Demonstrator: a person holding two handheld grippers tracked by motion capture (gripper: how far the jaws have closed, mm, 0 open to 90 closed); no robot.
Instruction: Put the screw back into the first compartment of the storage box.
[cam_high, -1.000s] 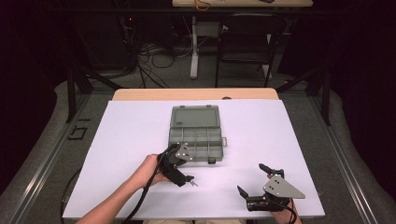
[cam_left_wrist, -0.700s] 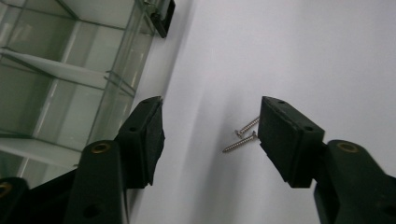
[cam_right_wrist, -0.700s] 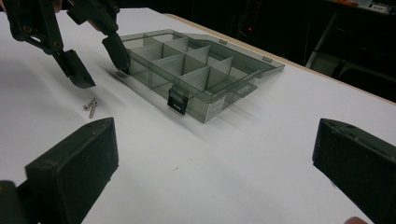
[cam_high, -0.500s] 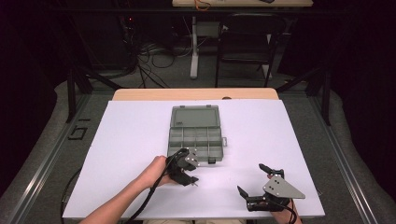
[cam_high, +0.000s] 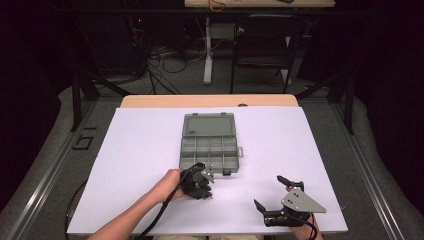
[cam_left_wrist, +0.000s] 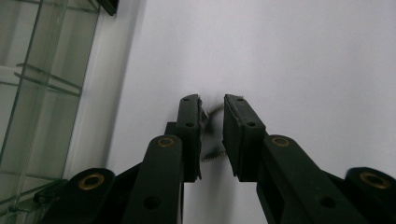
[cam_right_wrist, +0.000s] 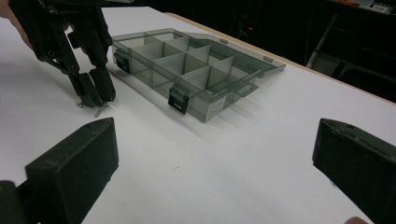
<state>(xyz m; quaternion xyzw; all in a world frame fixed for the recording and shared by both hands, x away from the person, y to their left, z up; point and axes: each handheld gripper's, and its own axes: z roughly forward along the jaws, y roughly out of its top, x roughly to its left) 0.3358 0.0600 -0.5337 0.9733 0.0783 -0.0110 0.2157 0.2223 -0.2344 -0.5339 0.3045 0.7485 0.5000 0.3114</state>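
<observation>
**Left gripper dipped to the screws beside the organizer box**

Since the earlier frames the left gripper (cam_high: 206, 188) had tipped downward, its tips lowered to the white tabletop (cam_high: 140, 145) just off the near edge of the organizer box (cam_high: 209, 145), while the right gripper (cam_high: 272, 196) stayed put near the near right corner.

Seen along the left gripper (cam_left_wrist: 212, 126) itself, the jaws stood a narrow gap apart, not closed on anything. Two small metal screws (cam_left_wrist: 212, 133) with fine spiral threads lay on the tabletop in that gap: one poked out past the tips, the other sat lower between the pads. Whether either pad touched a screw could not be told. The pads (cam_left_wrist: 240, 135) were flat, matte black blocks bolted to black arms with brass-coloured pivots.

From the right gripper view, the left gripper (cam_right_wrist: 95, 88) pointed straight down with a screw (cam_right_wrist: 100, 110) lying at its tips, close to the box's near corner. The organizer box (cam_right_wrist: 196, 74) was smoky, see-through plastic, shallow and rectangular, split by thin dividers, with black latches on its front wall and its lid folded flat behind.

The right gripper (cam_right_wrist: 212, 154) was spread wide, holding nothing, its blunt black pads low over bare tabletop.
</observation>
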